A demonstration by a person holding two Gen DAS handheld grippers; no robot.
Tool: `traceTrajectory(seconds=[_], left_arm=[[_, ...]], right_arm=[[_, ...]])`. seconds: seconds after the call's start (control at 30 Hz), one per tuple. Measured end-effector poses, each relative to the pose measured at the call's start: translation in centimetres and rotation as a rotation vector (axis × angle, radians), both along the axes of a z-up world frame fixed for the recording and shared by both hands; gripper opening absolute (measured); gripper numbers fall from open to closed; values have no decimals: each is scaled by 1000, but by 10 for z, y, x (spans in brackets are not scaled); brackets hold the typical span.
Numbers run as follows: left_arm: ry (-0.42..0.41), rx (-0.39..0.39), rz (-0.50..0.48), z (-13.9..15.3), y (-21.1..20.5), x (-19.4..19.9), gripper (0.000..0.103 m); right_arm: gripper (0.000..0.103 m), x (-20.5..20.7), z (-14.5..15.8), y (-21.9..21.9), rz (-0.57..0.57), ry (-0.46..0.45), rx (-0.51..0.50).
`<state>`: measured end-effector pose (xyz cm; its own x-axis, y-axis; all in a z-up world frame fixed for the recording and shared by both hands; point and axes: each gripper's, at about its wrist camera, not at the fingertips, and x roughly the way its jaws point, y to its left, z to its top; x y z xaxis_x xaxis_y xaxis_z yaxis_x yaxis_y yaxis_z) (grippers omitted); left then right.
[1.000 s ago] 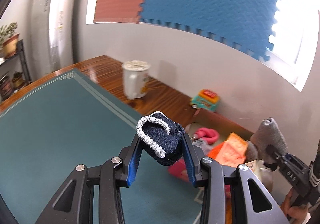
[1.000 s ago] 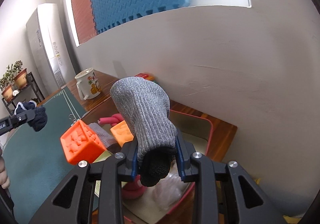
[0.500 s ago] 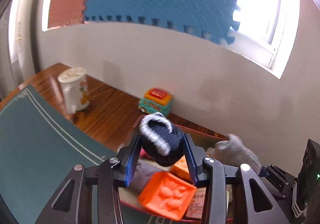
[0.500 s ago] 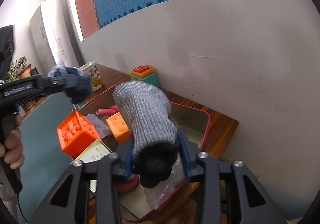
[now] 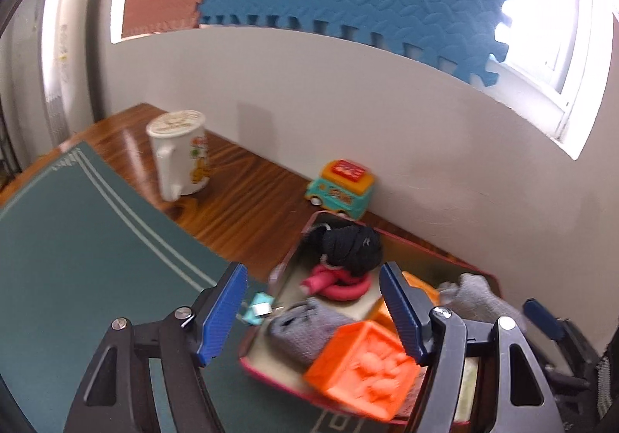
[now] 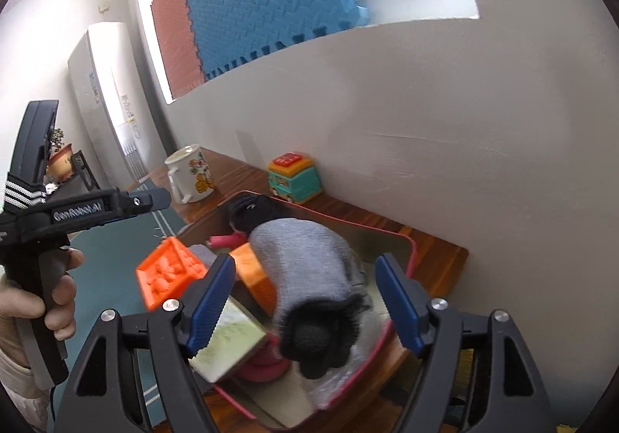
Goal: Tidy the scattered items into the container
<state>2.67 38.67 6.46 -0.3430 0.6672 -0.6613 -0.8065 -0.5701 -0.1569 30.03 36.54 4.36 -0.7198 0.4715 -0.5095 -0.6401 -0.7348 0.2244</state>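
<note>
- We hold the left gripper [image 5: 313, 313] tilted down over the red container [image 5: 437, 245]; its jaws have just been opening, nothing between them, and the dark sock [image 5: 350, 247] lies at the container's far end.
- Our right gripper [image 6: 303, 303] has likewise just been opening; the grey glove [image 6: 309, 263] sits loose between its spread jaws, over the container.
- The wall stands close behind; green mat [image 5: 77, 251] lies open to the left.

Grey sock [image 6: 309, 270] between parted jaws
</note>
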Motion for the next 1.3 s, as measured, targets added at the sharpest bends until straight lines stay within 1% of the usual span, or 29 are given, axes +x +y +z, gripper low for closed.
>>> traceTrajectory(seconds=[0.17,0.33,0.4,0.5,0.53,0.6,0.67,0.73,0.77,0.9,1.03,1.07,1.17,1.3], left_arm=[[44,-25,63,2,-23,-5,73],[31,-19,100,4,-47,-10,73],[40,-17,107,6,-55,-8,73],[86,-29,113,10,-66,2,73],[101,-34,111,10,-68,6,73],[128,-39,109,12,-74,13,83],[160,-38,111,13,-81,22,84],[177,-40,112,15,-87,30,84],[182,-41,111,15,-89,35,84],[192,-39,107,18,-98,49,84],[176,-35,93,21,-104,61,85],[172,-32,89,21,-105,64,86],[171,-33,86,22,-106,71,103],[144,-24,58,22,-105,77,102]], right_arm=[[79,-9,11,-18,35,17,26],[81,-16,18,-34,58,23,37],[83,-16,19,-40,61,14,41],[84,-14,20,-46,65,-7,39],[86,-13,20,-48,67,-16,36],[88,-8,18,-52,68,-36,25],[91,-4,15,-56,70,-57,13],[102,1,14,-62,62,-77,19],[102,4,13,-65,57,-87,25],[102,13,15,-74,44,-108,38],[102,19,18,-79,22,-119,45],[102,20,19,-79,16,-123,47],[102,25,20,-80,3,-125,47],[102,31,21,-78,-11,-120,44]])
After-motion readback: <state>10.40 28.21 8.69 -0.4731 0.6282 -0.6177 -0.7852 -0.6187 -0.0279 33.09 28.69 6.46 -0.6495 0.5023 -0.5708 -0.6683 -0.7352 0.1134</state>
